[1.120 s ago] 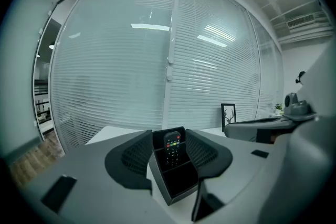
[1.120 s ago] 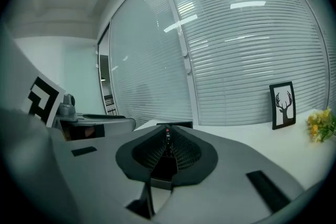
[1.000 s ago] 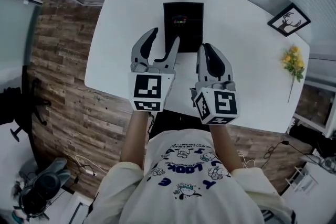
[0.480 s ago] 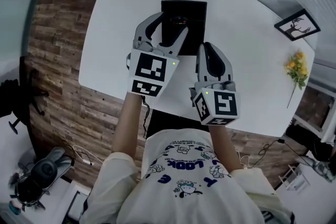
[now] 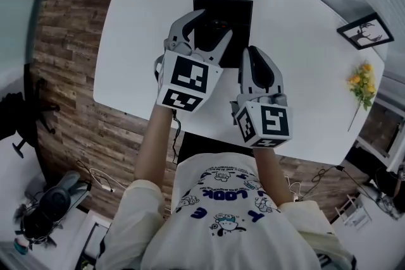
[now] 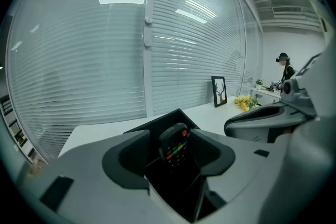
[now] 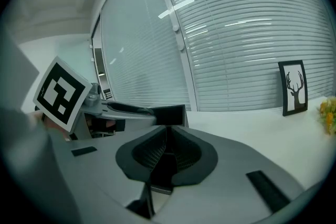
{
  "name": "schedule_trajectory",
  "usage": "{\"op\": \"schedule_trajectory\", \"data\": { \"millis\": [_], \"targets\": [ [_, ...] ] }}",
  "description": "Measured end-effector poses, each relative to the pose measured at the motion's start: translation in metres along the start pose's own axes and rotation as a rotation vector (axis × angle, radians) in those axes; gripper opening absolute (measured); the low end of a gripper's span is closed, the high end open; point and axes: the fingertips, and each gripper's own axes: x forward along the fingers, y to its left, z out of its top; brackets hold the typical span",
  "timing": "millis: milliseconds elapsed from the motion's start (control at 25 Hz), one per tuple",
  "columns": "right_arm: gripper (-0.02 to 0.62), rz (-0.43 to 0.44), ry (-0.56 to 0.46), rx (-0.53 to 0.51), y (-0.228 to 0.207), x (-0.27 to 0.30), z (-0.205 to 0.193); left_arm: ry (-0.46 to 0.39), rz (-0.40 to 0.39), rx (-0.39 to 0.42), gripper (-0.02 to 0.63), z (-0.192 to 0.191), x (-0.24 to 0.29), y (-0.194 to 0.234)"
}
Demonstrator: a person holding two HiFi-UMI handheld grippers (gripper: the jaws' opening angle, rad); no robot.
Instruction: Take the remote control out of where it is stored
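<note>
Head view looks down on a white table (image 5: 304, 73) with an open black box (image 5: 244, 22) standing toward its far side, and both grippers reach out over the table from the near edge. The box is the store. Its only visible content is the remote control (image 6: 174, 144), which stands on end inside, leaning, with its coloured buttons facing the near side.

The left gripper (image 5: 215, 23) hovers over the box mouth with its jaws spread wide, one on each side of the remote's top and neither pad touching it. The right gripper (image 5: 255, 55) rests just right of the box, jaws pressed together on nothing.

The step in hand looks like the approach to grasp. The next move likely calls for lowering the left jaws around the remote's upper end, closing on its side edges, then lifting straight up so that it clears the box walls.
</note>
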Motion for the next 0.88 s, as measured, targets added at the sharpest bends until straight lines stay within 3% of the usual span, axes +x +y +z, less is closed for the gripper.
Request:
{"op": "schedule_trajectory", "data": {
  "millis": [280, 440, 640, 880],
  "targets": [
    [0.049, 0.003, 0.015, 0.001, -0.002, 0.008, -0.004, 0.024, -0.014, 0.005, 0.241, -0.01, 0.007, 0.001],
    [0.049, -0.001, 0.019, 0.003, -0.005, 0.01, -0.005, 0.019, -0.03, 0.006, 0.176, -0.012, 0.008, -0.004],
    [0.049, -0.007, 0.019, 0.005, -0.008, 0.008, -0.006, 0.017, -0.038, 0.018, 0.166, -0.013, 0.005, -0.011],
    [0.049, 0.001, 0.016, 0.008, -0.002, 0.008, -0.007, -0.005, 0.002, -0.014, 0.159, -0.017, -0.004, -0.01]
  ]
}}
